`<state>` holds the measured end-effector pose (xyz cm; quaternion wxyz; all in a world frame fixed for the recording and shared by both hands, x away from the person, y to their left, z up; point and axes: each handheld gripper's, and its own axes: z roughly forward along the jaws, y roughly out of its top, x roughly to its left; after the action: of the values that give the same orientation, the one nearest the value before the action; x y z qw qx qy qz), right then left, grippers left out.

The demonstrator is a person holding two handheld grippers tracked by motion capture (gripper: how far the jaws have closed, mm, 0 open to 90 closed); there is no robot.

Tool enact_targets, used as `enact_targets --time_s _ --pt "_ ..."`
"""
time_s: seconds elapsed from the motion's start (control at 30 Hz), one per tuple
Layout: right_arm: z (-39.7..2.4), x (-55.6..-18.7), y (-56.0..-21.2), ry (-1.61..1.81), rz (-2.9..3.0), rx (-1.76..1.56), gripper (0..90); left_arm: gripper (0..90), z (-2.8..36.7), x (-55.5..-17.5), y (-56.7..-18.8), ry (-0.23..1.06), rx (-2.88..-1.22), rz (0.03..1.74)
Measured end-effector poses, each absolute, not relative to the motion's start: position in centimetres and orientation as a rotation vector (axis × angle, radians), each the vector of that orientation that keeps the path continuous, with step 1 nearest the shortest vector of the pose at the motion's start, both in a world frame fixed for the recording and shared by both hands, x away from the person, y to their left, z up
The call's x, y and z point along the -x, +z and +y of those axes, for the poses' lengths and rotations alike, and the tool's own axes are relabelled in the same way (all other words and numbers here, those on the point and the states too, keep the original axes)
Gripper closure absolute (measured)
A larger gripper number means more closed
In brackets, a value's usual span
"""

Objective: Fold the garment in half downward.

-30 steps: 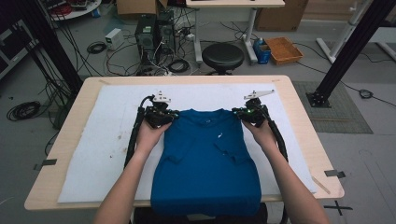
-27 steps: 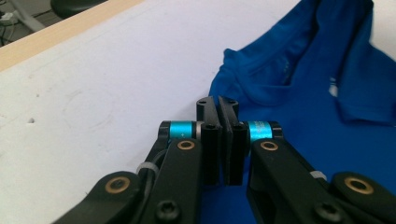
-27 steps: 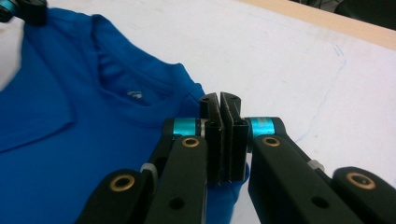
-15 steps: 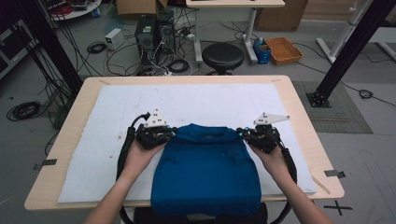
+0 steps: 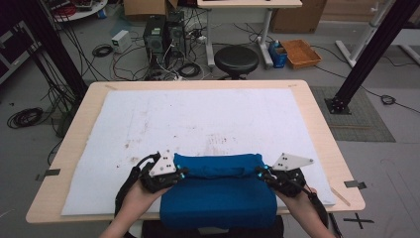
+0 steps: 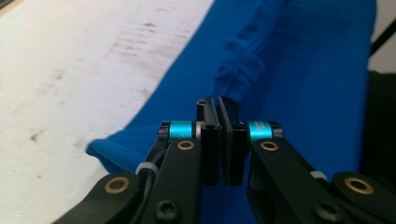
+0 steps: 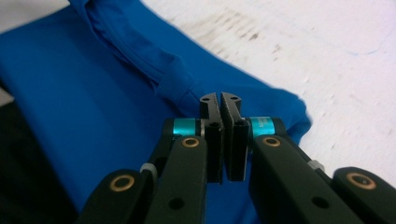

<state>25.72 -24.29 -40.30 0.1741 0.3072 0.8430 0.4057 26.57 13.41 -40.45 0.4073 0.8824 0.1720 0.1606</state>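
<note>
A blue shirt [image 5: 218, 193] lies at the near edge of the table [image 5: 322, 129], on a white sheet [image 5: 208, 119] that covers most of the tabletop and carries faint brownish stains. The shirt's far part is doubled over toward the person, forming a thick rolled fold along its top, and its lower part hangs over the near table edge.

The left gripper [image 5: 179, 173] sits at the left end of that fold, held by the person's left hand [image 5: 141, 196]. In the left gripper view its jaws are pressed together on a bunched ridge of the blue shirt [image 6: 289, 70], with the cloth rising just beyond the tips of the left gripper [image 6: 218, 103]. The right gripper [image 5: 261, 173] sits at the right end of the fold, in the right hand [image 5: 297, 198]. In the right gripper view its jaws are likewise closed, pinching a gathered edge of the shirt [image 7: 70, 84] at the tips of the right gripper [image 7: 219, 100], with the white sheet [image 7: 336, 56] beyond.

Beyond the table, on the floor, stand a round black stool [image 5: 236, 59], computer towers [image 5: 162, 32] among tangled cables, and an orange tray [image 5: 300, 53].
</note>
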Motion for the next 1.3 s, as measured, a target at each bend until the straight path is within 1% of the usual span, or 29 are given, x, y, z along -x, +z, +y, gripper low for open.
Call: enact_targets --time_s 0.27,0.53,0.57,0.63,0.67,0.7,0.77,0.83,0.87,0.9,0.93,1.0,1.1,1.17,1.27,1.3 --pt "-24.1 -23.4 -41.9 1.052 2.466 -0.801 88.4 86.4 12.8 -24.3 -42.0 0.402 -2.319 0.347" --pt "-24.3 -21.8 -42.3 1.006 2.496 -0.786 86.7 81.4 12.5 -23.2 -43.2 0.371 -2.372 0.312" --pt "-24.4 -21.7 -42.3 1.001 2.500 -0.777 86.2 79.7 12.5 -23.1 -43.3 0.368 -2.371 0.309" --pt "-24.4 -21.6 -42.3 0.997 2.484 -0.768 83.9 73.3 12.5 -22.9 -43.3 0.378 -2.372 0.319" --pt "-24.5 -21.7 -42.2 1.002 2.477 -0.777 83.4 72.4 12.5 -23.0 -43.1 0.383 -2.366 0.326" --pt "-24.6 -22.0 -42.0 1.010 2.462 -0.790 80.6 70.5 12.6 -23.1 -43.0 0.388 -2.355 0.333" --pt "-25.0 -22.7 -41.7 1.039 2.430 -0.825 78.2 66.1 12.9 -23.6 -42.5 0.407 -2.311 0.378" --pt "-25.4 -23.8 -41.2 1.080 2.389 -0.884 73.0 61.3 13.3 -24.4 -42.0 0.429 -2.251 0.448" --pt "-25.7 -24.5 -40.9 1.101 2.364 -0.919 71.9 58.9 13.4 -25.0 -41.7 0.443 -2.217 0.494" --pt "-25.9 -25.3 -40.7 1.122 2.341 -0.954 71.2 57.1 13.5 -25.6 -41.4 0.455 -2.193 0.531" --pt "-26.0 -26.1 -40.5 1.137 2.317 -0.988 69.2 57.0 13.6 -26.2 -41.2 0.474 -2.173 0.566" --pt "-26.3 -27.7 -40.3 1.158 2.267 -1.054 65.6 53.7 13.7 -27.7 -41.0 0.491 -2.125 0.646" --pt "-26.5 -30.1 -40.4 1.195 2.231 -1.164 60.0 53.0 14.1 -30.0 -41.0 0.455 -2.066 0.762" --pt "-26.4 -31.6 -41.0 1.186 2.241 -1.221 57.9 52.9 14.2 -31.5 -41.6 0.427 -2.065 0.851" --pt "-26.0 -33.0 -42.2 1.139 2.285 -1.278 57.7 53.0 14.3 -32.7 -42.5 0.423 -2.108 0.924" --pt "-25.9 -33.2 -42.6 1.119 2.301 -1.290 59.3 53.0 14.4 -32.9 -42.9 0.414 -2.113 0.944"
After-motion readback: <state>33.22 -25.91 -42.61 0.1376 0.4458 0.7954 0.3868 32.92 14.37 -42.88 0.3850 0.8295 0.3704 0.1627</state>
